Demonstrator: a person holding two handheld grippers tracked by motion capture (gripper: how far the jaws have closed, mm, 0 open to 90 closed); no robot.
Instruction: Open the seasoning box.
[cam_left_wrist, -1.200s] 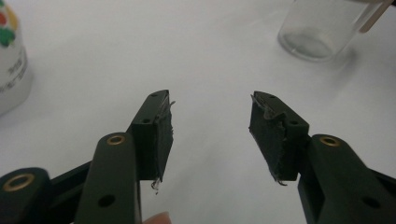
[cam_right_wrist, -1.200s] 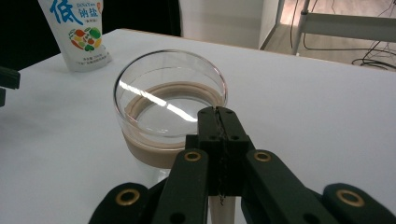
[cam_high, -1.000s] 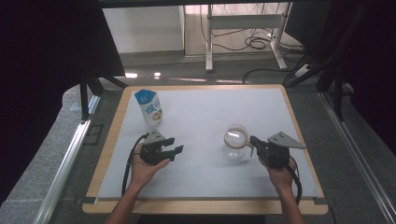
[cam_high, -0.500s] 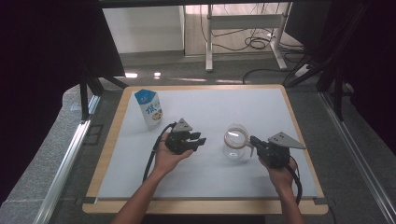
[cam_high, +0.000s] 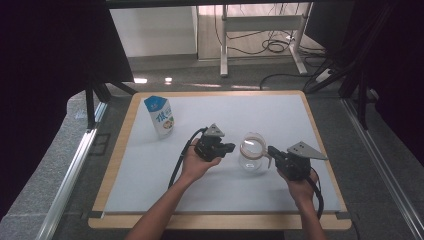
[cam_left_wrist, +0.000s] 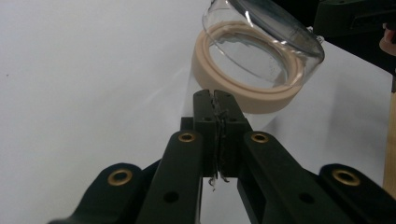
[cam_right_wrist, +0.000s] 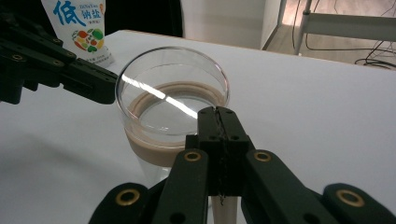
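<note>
Near the middle of the white table (cam_high: 150, 170) stands a clear glass jar (cam_high: 252, 152) with a beige band, upright. Left gripper (cam_high: 226, 148) is just beside it, fingers just squeezed together on nothing. Right gripper (cam_high: 270, 151) sits close on the other side, fingers together too. Milk carton (cam_high: 160, 116) well off behind.

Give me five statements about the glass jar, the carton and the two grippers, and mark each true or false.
1. The carton stands upright on the table. True.
2. The left gripper holds the carton. False: it is apart from it, jaws shut on nothing, near the glass jar.
3. The jar lies on its side. False: it stands upright.
4. The right gripper has its jaws shut. True.
5. The jar stands between the two grippers. True.
</note>
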